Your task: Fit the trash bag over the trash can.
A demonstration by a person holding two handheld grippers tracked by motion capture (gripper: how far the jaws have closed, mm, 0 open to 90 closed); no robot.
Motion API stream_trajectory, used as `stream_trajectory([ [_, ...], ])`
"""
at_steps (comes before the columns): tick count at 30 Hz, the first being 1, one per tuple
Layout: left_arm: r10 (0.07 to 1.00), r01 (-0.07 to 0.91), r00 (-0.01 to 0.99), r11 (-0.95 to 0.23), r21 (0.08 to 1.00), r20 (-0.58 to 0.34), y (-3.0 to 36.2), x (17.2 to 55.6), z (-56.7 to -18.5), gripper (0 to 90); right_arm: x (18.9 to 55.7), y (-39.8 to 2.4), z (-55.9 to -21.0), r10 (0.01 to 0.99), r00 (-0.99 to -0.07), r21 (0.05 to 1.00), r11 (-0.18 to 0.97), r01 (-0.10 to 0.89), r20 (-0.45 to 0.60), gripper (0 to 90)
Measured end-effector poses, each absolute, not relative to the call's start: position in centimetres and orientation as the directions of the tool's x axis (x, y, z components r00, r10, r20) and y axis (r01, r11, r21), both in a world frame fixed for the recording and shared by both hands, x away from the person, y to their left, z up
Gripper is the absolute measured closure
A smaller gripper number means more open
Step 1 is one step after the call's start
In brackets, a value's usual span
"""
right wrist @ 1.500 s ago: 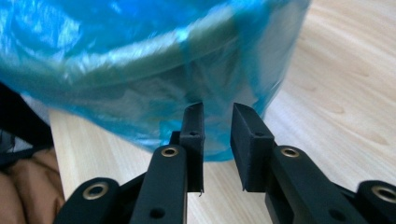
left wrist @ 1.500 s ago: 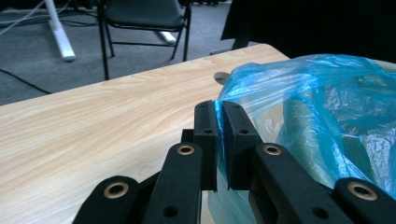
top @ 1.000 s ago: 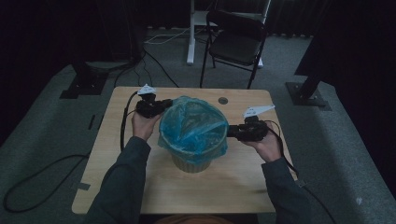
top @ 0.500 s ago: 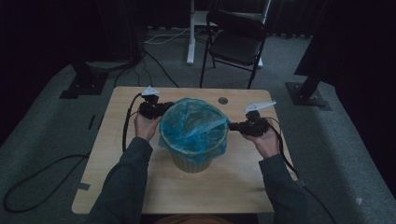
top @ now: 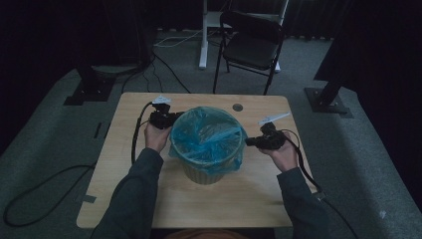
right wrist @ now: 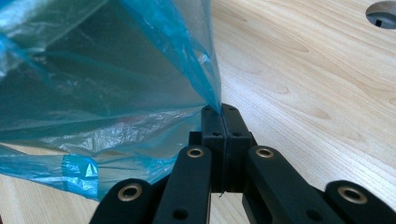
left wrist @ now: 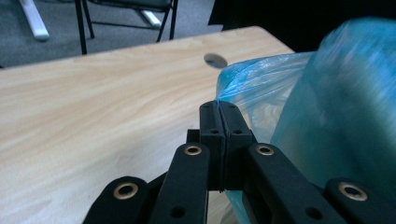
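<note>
Pinching blue bag liner [top: 206,137] edge: left tool [left wrist: 219,109] pressed together on film; right tool [right wrist: 219,112] likewise, just closed.

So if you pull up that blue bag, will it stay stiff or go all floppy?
Probably floppy: the blue bag is thin, crinkled, see-through film that folds where the left tool and right tool pinch it. It likely weighs almost nothing. It might tear if tugged hard, since it stretches to a point at each pinch, and the bin could tip.
</note>
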State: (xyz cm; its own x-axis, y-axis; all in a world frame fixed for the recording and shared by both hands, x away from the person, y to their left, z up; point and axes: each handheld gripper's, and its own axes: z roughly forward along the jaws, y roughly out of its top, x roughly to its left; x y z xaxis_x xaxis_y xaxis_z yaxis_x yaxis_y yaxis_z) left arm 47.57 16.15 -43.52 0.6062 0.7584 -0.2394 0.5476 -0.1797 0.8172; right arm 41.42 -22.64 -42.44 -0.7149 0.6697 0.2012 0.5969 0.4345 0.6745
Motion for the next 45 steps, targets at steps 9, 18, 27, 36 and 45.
stream_trajectory([
  [9, 0.765, 0.597, 0.592, -0.206, 0.775, -0.252, 17.9, 45.8, -46.2, 89.3, 41.3, -22.8, -41.7, 0.675, -0.714, 0.705, 0.414, 0.575, 0.185, 89.7],
  [18, 0.720, 0.587, 0.643, -0.243, 0.772, -0.262, 17.9, 43.1, -46.9, 89.1, 42.1, -22.3, -42.2, 0.683, -0.708, 0.691, 0.423, 0.585, 0.181, 89.9],
  [27, 0.665, 0.563, 0.695, -0.270, 0.781, -0.271, 17.0, 40.8, -46.7, 88.7, 42.4, -22.5, -42.2, 0.694, -0.697, 0.693, 0.414, 0.590, 0.179, 88.8],
  [36, 0.677, 0.529, 0.693, -0.243, 0.814, -0.248, 17.9, 40.0, -45.9, 78.5, 41.6, -22.4, -41.8, 0.669, -0.726, 0.704, 0.439, 0.558, 0.158, 78.8],
  [45, 0.691, 0.479, 0.680, -0.164, 0.862, -0.246, 20.0, 39.4, -43.5, 71.3, 40.2, -22.8, -41.3, 0.648, -0.750, 0.720, 0.457, 0.522, 0.132, 67.3],
])
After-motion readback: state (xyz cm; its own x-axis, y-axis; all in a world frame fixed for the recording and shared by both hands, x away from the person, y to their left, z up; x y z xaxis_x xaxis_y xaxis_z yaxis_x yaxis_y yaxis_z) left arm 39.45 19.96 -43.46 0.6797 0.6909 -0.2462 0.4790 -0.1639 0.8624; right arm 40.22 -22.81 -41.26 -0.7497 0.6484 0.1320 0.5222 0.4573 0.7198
